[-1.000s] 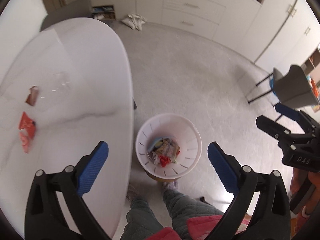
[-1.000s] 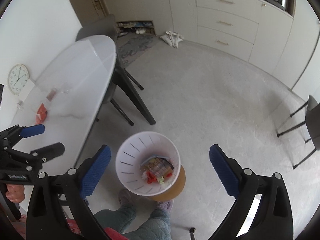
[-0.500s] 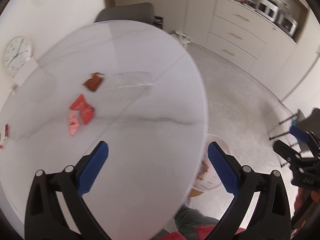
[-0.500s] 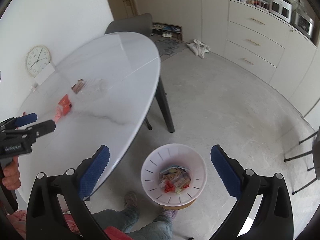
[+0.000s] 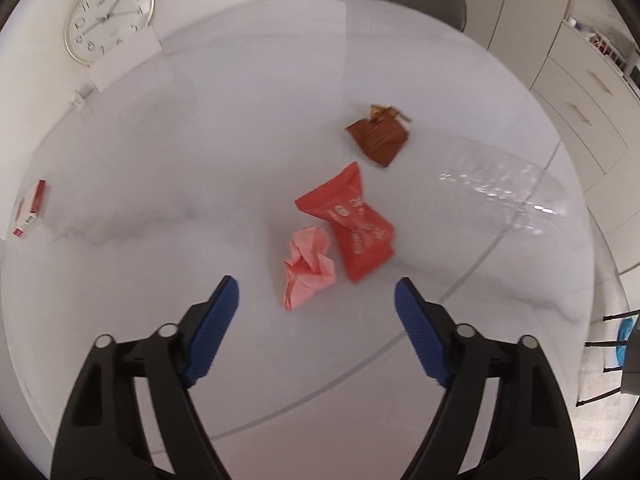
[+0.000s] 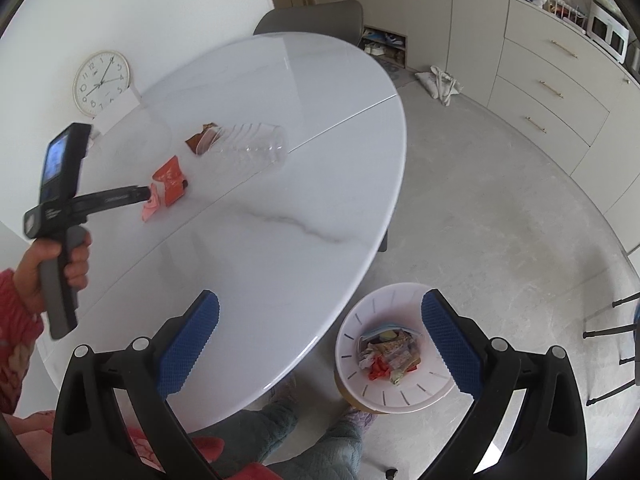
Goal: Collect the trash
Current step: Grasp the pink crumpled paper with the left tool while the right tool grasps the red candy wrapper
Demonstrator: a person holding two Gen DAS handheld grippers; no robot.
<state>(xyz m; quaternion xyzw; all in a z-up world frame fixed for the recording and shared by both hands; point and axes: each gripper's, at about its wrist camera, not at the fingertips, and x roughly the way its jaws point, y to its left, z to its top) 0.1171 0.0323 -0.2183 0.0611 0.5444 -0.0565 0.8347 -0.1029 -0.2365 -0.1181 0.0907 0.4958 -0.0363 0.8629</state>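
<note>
On the white oval table (image 5: 160,184) lie a crumpled pink paper (image 5: 307,266), a red wrapper (image 5: 352,224), a brown wrapper (image 5: 378,136) and a clear plastic bottle (image 5: 500,196) on its side. My left gripper (image 5: 316,296) is open and empty, just short of the pink paper. From the right wrist view it hovers over the same trash (image 6: 140,196), by the red wrapper (image 6: 171,178) and bottle (image 6: 244,148). My right gripper (image 6: 320,320) is open and empty over the table edge, beside the white trash bin (image 6: 352,332) on the floor.
A wall clock (image 5: 108,16) leans at the table's far left with a white card (image 5: 124,60). A small red-and-white box (image 5: 30,210) lies at the left edge. A grey chair (image 6: 312,20) stands behind the table. Cabinets (image 6: 560,92) line the right.
My left gripper swung from above the bin to over the table and closed in on the pink paper and wrappers. My right gripper shifted left, the bin now lower right.
</note>
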